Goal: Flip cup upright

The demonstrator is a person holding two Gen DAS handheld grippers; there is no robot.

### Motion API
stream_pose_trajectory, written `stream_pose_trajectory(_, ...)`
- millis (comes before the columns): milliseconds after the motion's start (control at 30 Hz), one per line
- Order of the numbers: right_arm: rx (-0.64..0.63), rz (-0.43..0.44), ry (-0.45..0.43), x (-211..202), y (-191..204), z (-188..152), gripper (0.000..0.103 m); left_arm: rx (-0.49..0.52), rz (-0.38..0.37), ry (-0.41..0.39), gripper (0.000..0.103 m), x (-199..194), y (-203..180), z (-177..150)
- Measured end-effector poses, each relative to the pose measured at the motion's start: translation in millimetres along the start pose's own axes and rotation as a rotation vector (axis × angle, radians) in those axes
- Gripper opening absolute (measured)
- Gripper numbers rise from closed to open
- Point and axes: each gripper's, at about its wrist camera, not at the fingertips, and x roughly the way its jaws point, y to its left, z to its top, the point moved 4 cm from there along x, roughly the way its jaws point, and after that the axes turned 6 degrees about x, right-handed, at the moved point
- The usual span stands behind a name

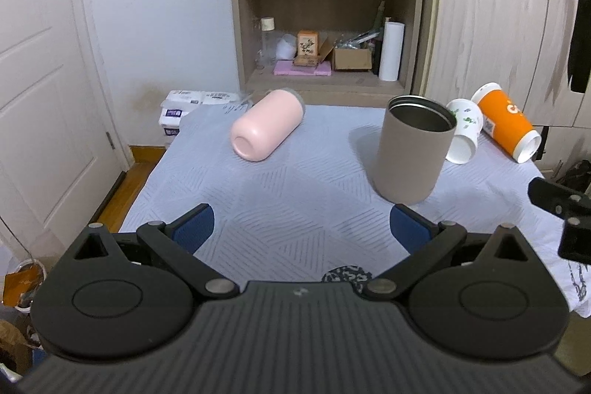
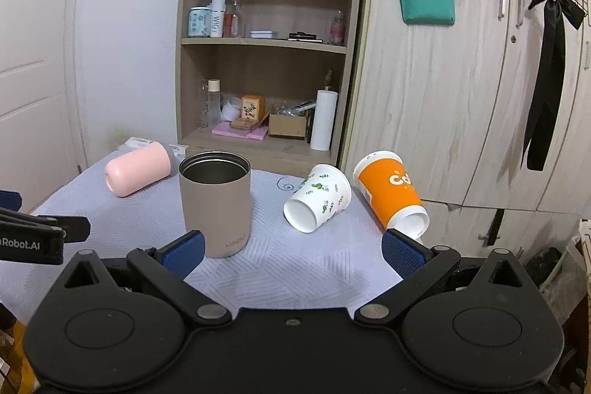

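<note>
A taupe metal-lined cup (image 1: 412, 150) (image 2: 215, 202) stands upright on the table. A pink cup (image 1: 266, 124) (image 2: 138, 172) lies on its side at the far left. A white cup with green print (image 1: 463, 132) (image 2: 318, 197) and an orange cup (image 1: 508, 122) (image 2: 389, 194) lie on their sides at the right. My left gripper (image 1: 301, 231) is open and empty, short of the cups. My right gripper (image 2: 291, 252) is open and empty, its left finger beside the taupe cup's base.
The table has a pale blue-white patterned cloth (image 1: 295, 194) (image 2: 295, 268). A wooden shelf unit (image 1: 325, 6) (image 2: 269, 61) with bottles and boxes stands behind it, wardrobe doors (image 2: 461, 98) to the right, a white door (image 1: 40, 80) to the left. The floor drops off at the left edge.
</note>
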Motion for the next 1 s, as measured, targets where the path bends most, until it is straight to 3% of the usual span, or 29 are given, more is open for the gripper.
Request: stream_pose_trajectory(1000,0.079,-0.023,-0.011,-7.3,-10.8,2.9,0.103,0.014,0.052,0.033,0.103,6.1,2.4,2.6)
